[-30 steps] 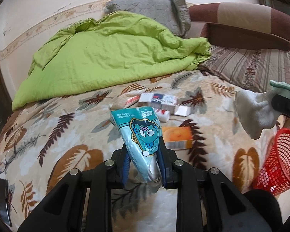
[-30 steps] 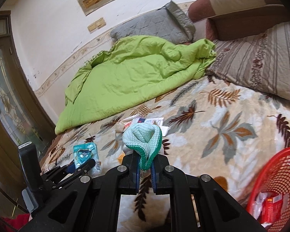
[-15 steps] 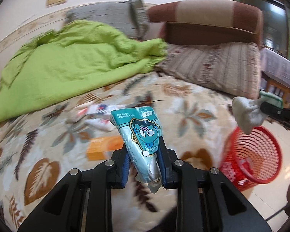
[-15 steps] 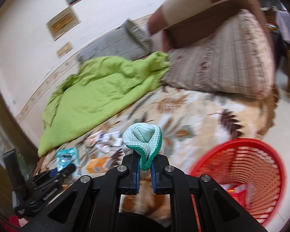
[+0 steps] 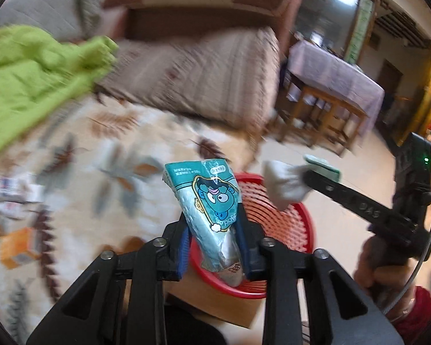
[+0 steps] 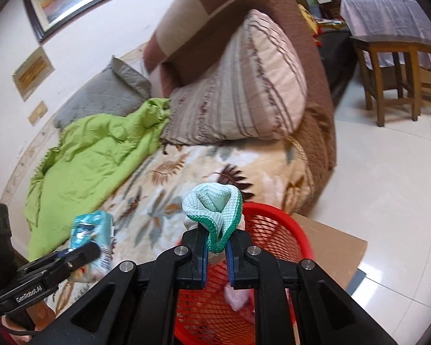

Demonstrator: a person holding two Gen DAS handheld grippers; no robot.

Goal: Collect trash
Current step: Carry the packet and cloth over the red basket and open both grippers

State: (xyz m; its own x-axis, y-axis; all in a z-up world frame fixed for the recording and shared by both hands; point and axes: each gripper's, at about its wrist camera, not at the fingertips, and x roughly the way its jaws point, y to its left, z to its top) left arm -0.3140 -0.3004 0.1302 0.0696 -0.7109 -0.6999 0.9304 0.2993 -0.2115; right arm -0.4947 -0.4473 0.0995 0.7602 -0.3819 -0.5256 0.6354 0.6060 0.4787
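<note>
1. The left gripper (image 5: 214, 240) clamps a teal cartoon-printed foil snack packet (image 5: 208, 201) above the red plastic mesh basket (image 5: 284, 224), its lower end hidden between the jaws.
2. The right gripper (image 6: 217, 251) pinches a white knitted green-cuffed glove (image 6: 215, 215) over the same basket; the contents are blurred.

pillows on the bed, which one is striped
The striped pillow, beige with brown bands, leaning against the brown headboard. The grey pillow beside the green blanket is plain quilted fabric, no stripes.
</note>
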